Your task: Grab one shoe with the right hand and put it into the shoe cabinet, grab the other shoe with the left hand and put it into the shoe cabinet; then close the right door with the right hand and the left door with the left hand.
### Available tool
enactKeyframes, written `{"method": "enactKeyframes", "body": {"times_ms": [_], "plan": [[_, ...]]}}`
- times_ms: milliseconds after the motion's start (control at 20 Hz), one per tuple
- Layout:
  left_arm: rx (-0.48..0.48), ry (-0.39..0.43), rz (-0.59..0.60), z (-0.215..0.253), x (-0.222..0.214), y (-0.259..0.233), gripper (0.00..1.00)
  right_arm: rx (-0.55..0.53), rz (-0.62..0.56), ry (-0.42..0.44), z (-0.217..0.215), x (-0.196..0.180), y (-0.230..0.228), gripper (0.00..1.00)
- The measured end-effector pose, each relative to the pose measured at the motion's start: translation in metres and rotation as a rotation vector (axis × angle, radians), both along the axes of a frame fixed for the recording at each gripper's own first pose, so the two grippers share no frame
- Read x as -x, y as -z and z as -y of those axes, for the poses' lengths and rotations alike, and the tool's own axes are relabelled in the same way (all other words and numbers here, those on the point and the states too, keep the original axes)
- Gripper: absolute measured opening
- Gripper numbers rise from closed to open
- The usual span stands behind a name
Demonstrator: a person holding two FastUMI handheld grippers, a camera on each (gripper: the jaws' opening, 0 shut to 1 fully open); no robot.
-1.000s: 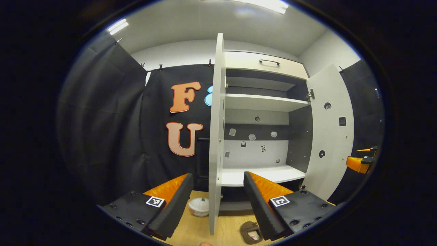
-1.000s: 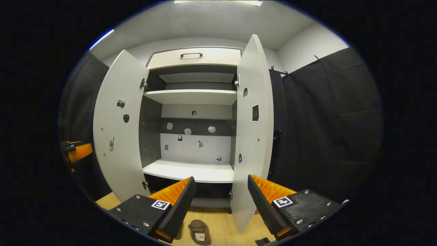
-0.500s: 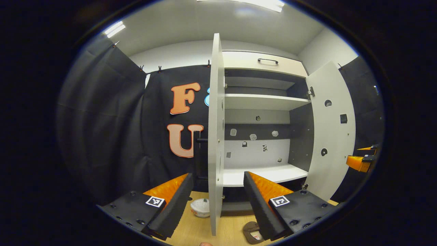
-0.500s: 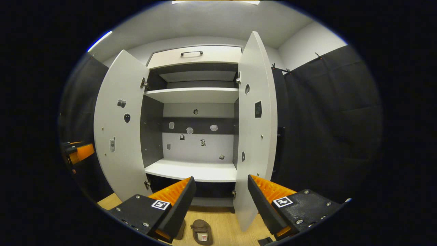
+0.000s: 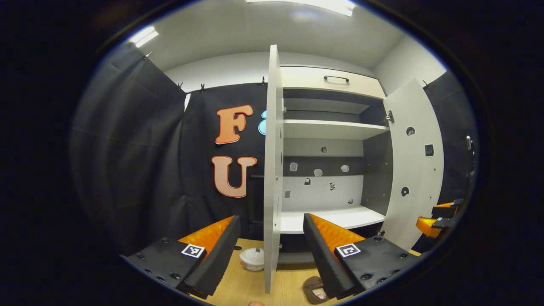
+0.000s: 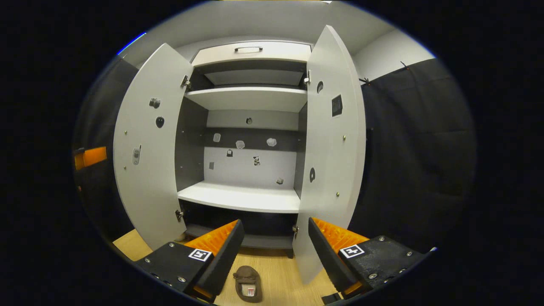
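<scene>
A brown shoe [image 6: 247, 282] lies on the wooden floor [image 6: 278, 287] in front of the shoe cabinet, just below and between my right gripper's [image 6: 275, 223] fingers. That gripper is open and holds nothing. The same shoe [image 5: 316, 291] shows low in the left gripper view, partly behind a finger. My left gripper [image 5: 271, 220] is open and empty, facing the edge of the left door [image 5: 272, 170]. Both doors stand open: left door [image 6: 146, 148], right door [image 6: 331, 161]. The white lower shelf [image 6: 238, 197] is bare. My right gripper [image 5: 435, 214] shows far right, beyond the right door [image 5: 414, 161].
A white rounded object [image 5: 252, 259] sits on the floor left of the left door's foot. The cabinet has an upper shelf [image 6: 248, 97] and a top drawer with a handle [image 6: 248, 49]. Black cloth walls hang on both sides. A finger [image 6: 89, 156] of my left gripper shows left of the door.
My right gripper has moved closer to the cabinet and lower, so the doors loom larger and the shoe lies more between its fingers. The left gripper has barely shifted.
</scene>
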State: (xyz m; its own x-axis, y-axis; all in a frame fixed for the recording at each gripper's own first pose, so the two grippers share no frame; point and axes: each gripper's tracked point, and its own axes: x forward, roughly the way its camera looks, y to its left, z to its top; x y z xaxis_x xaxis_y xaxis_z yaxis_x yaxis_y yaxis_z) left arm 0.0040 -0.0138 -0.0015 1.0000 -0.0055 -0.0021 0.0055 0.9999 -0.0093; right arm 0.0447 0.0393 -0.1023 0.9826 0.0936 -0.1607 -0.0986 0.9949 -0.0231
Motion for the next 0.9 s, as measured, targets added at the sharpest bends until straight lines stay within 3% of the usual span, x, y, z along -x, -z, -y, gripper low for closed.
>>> {"method": "enactKeyframes", "body": {"times_ms": [200,550,900], "plan": [[0.001,-0.011,-0.010,-0.003,-0.002,0.004,0.96,0.082,-0.143,-0.018,-0.003,-0.013,0.097,0.93],[-0.013,-0.055,-0.025,-0.016,0.000,0.013,0.96,0.023,-0.443,-0.036,-0.019,-0.013,0.262,0.88],[-0.049,-0.093,-0.030,-0.028,0.010,0.014,0.94,-0.015,-0.631,-0.041,-0.031,-0.003,0.353,0.72]]}}
